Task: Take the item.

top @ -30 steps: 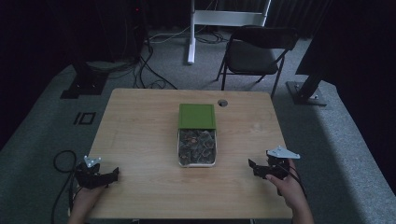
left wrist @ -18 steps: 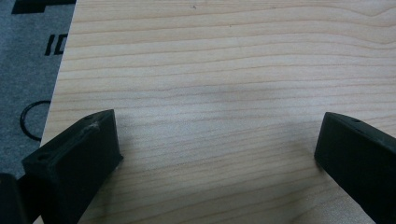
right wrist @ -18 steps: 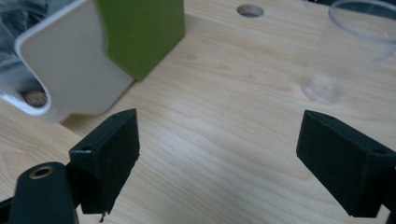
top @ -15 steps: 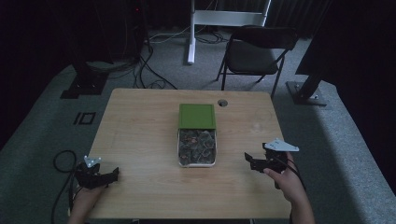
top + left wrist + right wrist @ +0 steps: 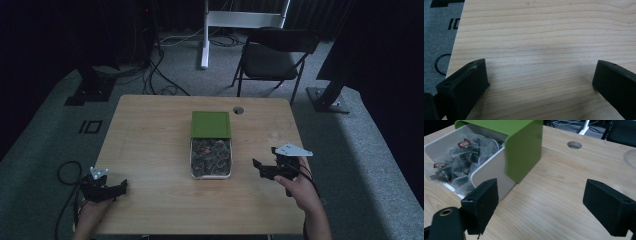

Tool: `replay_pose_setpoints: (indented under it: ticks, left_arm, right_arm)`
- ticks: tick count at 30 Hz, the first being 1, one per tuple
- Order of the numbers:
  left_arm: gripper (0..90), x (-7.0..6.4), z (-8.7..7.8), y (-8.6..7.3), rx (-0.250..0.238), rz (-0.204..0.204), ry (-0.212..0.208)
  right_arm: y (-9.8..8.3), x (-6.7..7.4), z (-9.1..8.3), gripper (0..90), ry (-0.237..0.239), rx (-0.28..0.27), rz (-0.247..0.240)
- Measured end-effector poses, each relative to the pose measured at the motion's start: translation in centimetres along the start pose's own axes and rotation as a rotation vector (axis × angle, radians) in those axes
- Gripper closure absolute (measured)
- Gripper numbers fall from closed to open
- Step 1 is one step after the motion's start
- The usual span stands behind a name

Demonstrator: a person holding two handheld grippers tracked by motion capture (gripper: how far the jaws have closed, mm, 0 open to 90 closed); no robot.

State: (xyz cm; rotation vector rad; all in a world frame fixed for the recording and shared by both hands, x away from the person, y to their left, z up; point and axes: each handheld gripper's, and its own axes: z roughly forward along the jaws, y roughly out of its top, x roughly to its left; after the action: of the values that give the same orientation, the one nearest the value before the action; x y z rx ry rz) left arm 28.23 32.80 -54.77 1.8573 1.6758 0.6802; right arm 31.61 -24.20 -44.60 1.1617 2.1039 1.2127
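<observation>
Tea bags (image 5: 210, 155) fill the white tray (image 5: 192, 162) mid-table, half under its green lid (image 5: 211, 124). Right gripper (image 5: 261, 170), jaws spread, beside the tray, should approach level; left gripper (image 5: 119, 187) waits open, well apart.

box (image 5: 210, 145) mid-table (image 5: 150, 140), chair (image 5: 275, 52) behind table

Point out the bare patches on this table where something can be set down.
The widest free patch lies between the left hand-held gripper and the white drawer of tea bags, running up the table's left half. A narrower strip runs right of the green cover, around the cable hole. It is crowded between the drawer and the right hand-held gripper.
</observation>
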Motion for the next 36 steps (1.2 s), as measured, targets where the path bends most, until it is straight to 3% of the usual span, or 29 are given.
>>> replay_pose_setpoints:
  ticks: [14, 36]
  left_arm:
    - [0.5, 0.0, 0.0, 0.0, 0.0, 0.0, 0.0]
    - [0.5, 0.0, 0.0, 0.0, 0.0, -0.001, 0.0]
  right_arm:
    - [2.1, 2.3, 1.4, 13.3, 0.061, -0.023, -0.03]
    - [3.6, 5.8, 4.2, 13.4, 0.15, -0.019, -0.074]
